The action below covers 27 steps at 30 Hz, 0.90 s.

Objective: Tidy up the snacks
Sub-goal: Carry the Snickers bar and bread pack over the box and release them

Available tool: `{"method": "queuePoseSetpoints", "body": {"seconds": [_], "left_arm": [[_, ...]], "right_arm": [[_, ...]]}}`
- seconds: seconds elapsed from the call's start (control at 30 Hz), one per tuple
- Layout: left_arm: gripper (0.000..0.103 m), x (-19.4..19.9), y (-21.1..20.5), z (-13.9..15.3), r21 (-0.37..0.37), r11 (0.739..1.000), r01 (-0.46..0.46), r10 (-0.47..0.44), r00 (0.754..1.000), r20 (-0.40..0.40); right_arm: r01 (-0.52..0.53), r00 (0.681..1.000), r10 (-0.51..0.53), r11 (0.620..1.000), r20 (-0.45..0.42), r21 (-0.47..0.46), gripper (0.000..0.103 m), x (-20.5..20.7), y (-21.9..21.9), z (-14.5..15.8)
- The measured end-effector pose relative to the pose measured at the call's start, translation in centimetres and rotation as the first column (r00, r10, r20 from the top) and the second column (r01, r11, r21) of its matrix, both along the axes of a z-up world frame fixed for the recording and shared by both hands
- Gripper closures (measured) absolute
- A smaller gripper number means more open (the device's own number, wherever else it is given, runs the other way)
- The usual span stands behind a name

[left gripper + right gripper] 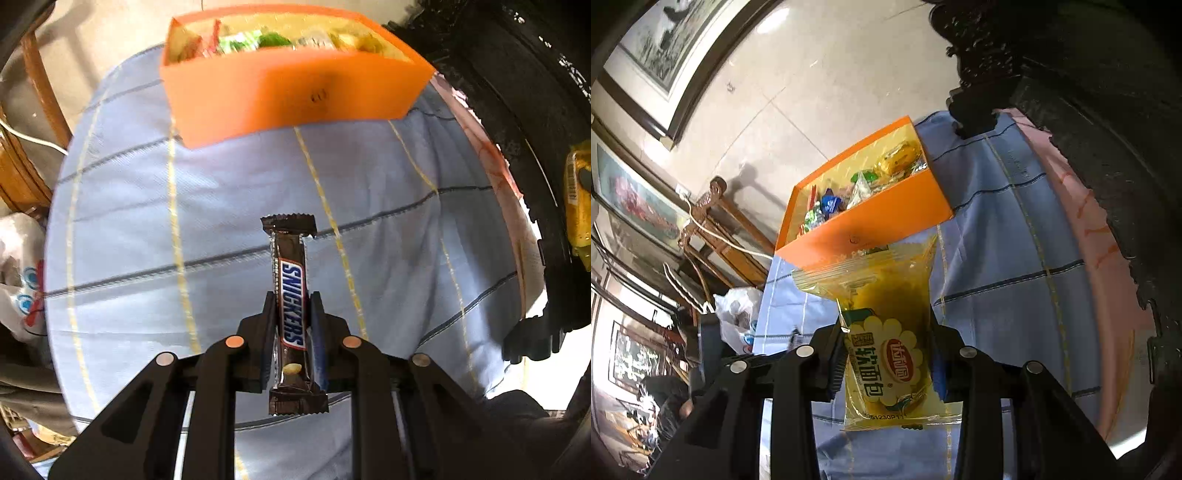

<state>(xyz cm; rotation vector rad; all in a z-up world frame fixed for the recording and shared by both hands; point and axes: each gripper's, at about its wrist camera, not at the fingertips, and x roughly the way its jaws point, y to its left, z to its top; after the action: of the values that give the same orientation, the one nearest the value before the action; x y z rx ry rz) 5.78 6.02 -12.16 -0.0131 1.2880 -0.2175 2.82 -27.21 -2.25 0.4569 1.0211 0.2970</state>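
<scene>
Two snacks are airborne: the Snickers [291,310] clamped lengthwise by the left gripper [293,314], the bun [890,347] pinched by the right gripper [888,354], each aimed at the box [291,96] at twelve o'clock on the cloth [147,240], likely for dropping in.

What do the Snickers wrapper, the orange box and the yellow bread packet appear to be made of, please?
Snickers bar: glossy printed plastic film, likely foil-lined, judging by its shiny highlights and serrated crimped ends.
Orange box: matte and smooth with flat walls and sharp folded-looking edges; probably card, possibly thin plastic.
Yellow bread packet: translucent glossy plastic film, since light passes through its crinkled sealed top.
</scene>
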Motion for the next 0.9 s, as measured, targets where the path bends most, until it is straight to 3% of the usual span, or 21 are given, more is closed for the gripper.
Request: {"method": "queuePoseSetpoints", "body": {"seconds": [0.2,0.3,0.4,0.5,0.6,0.8,0.83,0.87,0.9], "left_arm": [[0.086,4.7,1.2,7.4,-0.048,0.998,-0.036,0.038,0.998,0.051],[0.086,8.8,1.5,12.0,-0.004,0.999,-0.050,0.050,0.989,0.139],[0.086,13.2,2.1,15.1,0.071,0.994,-0.079,0.064,0.979,0.191],[0.086,17.4,3.3,16.5,0.056,0.990,-0.126,0.114,0.976,0.185],[0.086,20.3,3.7,17.2,0.087,0.985,-0.147,0.127,0.970,0.206],[0.086,24.6,3.1,16.4,0.082,0.986,-0.148,0.131,0.974,0.182],[0.077,25.0,2.9,16.2,0.089,0.983,-0.160,0.142,0.972,0.187],[0.030,25.6,2.9,16.1,0.097,0.977,-0.189,0.167,0.966,0.196],[0.004,25.9,2.9,16.0,0.110,0.970,-0.216,0.190,0.960,0.208]], "right_arm": [[0.000,0.995,-0.003,1.000,0.095,0.029,0.066,4.5,2.3,4.3],[-0.038,0.990,0.032,0.998,0.134,0.042,0.066,10.2,4.6,7.2],[-0.053,0.990,0.056,0.998,0.126,-0.031,0.066,15.6,6.7,8.7],[-0.089,0.992,0.093,0.995,0.088,-0.046,0.066,19.4,8.2,8.9],[-0.104,0.994,0.107,0.991,0.037,-0.088,0.066,22.8,9.6,8.3],[-0.137,0.990,0.138,0.977,0.001,-0.162,0.065,26.9,12.1,7.3],[-0.138,0.990,0.140,0.971,-0.002,-0.193,0.053,27.8,12.3,7.1],[-0.144,0.989,0.146,0.965,-0.010,-0.217,0.035,28.3,12.7,7.0],[-0.145,0.989,0.146,0.961,-0.015,-0.236,0.004,28.8,12.8,6.9]]}}
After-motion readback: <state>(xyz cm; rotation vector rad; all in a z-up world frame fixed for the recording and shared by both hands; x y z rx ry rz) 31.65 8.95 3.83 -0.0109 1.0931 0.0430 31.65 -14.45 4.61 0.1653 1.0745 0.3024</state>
